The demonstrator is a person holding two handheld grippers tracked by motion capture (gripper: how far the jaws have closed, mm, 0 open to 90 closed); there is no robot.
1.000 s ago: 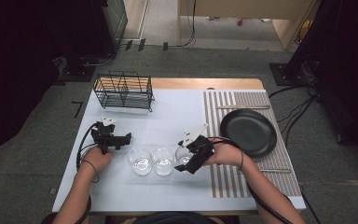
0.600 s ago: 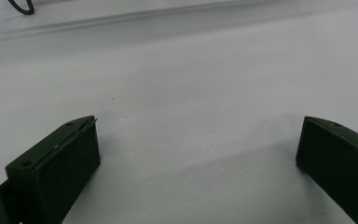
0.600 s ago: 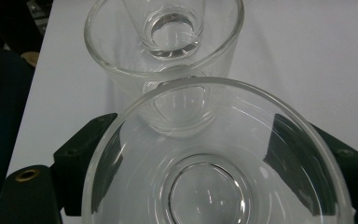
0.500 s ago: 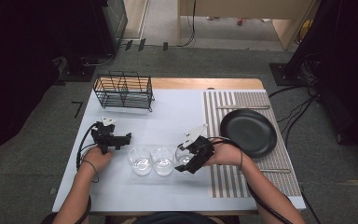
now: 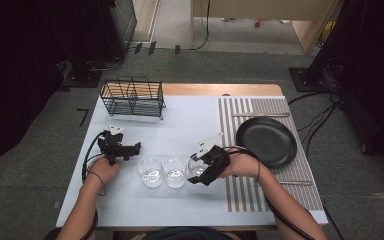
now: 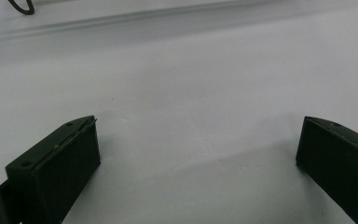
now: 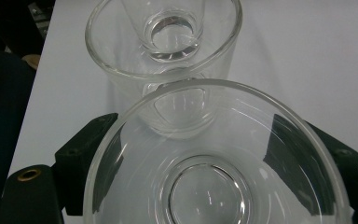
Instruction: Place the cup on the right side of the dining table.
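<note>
Right gripper (image 5: 198,175) has just closed its jaws on the rightmost glass (image 7: 214,186), one jaw at 9 o'clock, one at 3. Next glass (image 7: 168,42) sits at 12 o'clock, touching. Left gripper (image 5: 136,148) wide, holding nothing.

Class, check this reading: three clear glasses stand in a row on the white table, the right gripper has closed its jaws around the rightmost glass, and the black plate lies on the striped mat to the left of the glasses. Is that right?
One detail is wrong. In the high view the black plate lies on the striped mat to the right of the glasses, not the left. The rest holds: the right gripper has just been closing its jaws, and they now sit around the rightmost glass.
</note>
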